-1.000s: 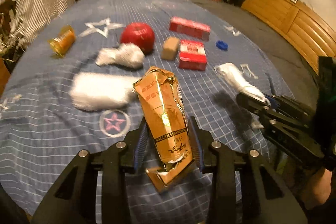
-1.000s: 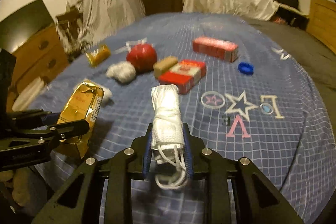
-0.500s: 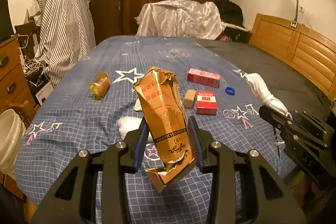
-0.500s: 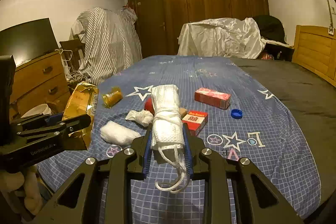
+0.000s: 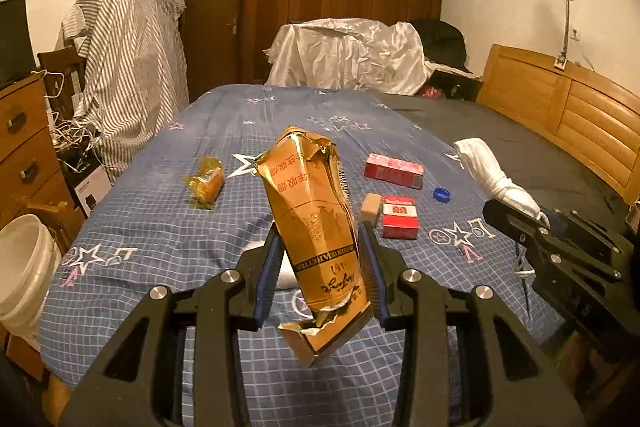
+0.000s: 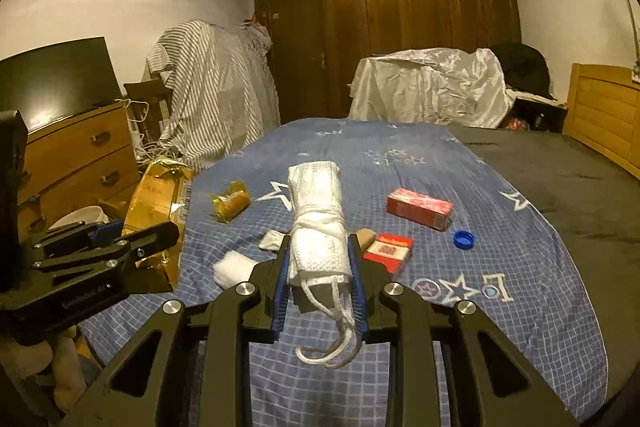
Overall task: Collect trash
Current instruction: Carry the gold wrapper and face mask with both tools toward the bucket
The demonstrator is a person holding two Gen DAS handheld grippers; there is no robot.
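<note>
Left wrist view showed the left gripper (image 5: 322,265) clenched on a torn gold packet (image 5: 314,223), which stood almost upright between the blue pads, lifted clear of the bed (image 5: 168,227). At 3 o'clock the right gripper (image 5: 532,215) came in from the side, grasping a rolled white cloth bundle (image 5: 492,173).

Right wrist view showed that gripper (image 6: 318,267) closed on the bundle (image 6: 318,223), its white cord (image 6: 332,335) hanging in loops below the pads. At 9 o'clock the left gripper (image 6: 116,243) held the gold packet (image 6: 160,203) beyond the bed's edge.

Farther out, on the blue checked bedspread, lay a red cigarette pack (image 5: 400,217) touching a tan block (image 5: 370,209) at about 1 o'clock, a long red box (image 5: 394,171) behind them, and a blue bottle cap (image 5: 441,193) just beside. A crumpled yellow wrapper (image 5: 204,183) sat at 11 o'clock. Two white wads (image 6: 232,267) lay near the right gripper's left finger. A white bucket (image 5: 22,267) stood off the bed at 9 o'clock in the left view.
</note>
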